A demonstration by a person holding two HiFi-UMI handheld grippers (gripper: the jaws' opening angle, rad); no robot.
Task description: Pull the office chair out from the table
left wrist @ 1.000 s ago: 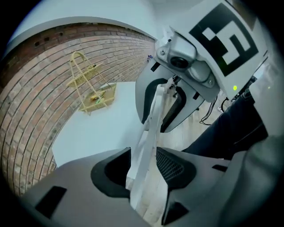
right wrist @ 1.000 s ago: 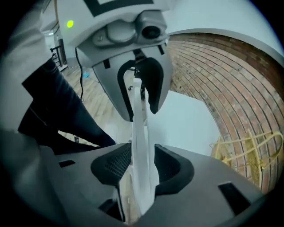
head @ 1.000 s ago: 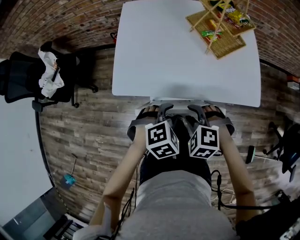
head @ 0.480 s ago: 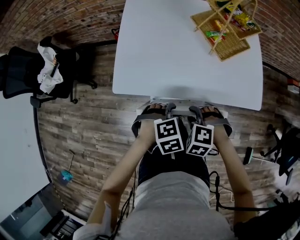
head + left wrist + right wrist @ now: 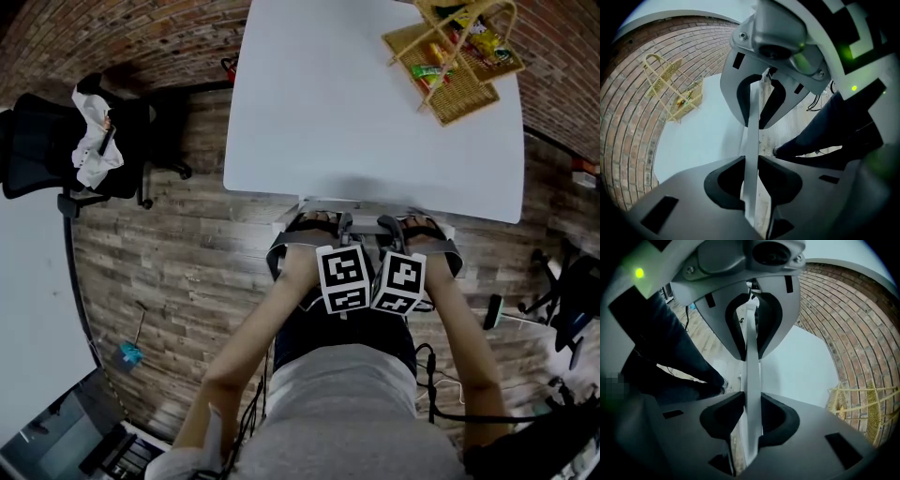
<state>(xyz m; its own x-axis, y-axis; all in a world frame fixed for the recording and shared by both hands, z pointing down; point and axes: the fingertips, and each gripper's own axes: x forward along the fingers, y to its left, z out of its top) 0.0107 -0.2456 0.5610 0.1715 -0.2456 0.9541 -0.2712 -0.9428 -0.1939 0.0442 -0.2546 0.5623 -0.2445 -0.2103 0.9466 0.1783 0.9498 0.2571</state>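
Now the chair (image 5: 361, 203) stands tucked under the near edge of the table (image 5: 356, 112). The left gripper (image 5: 326, 221) and right gripper (image 5: 405, 223) point down side by side. The jaws of each are closing on the thin pale top edge of the chair back, pads touching it. A basket (image 5: 455, 56) sits at the table's far right corner.

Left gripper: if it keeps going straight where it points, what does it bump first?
The pale panel, probably the office chair's back edge: it stands between the left gripper's closing jaws, pads touching it. Beyond it only wooden floor shows, though depth is unclear.
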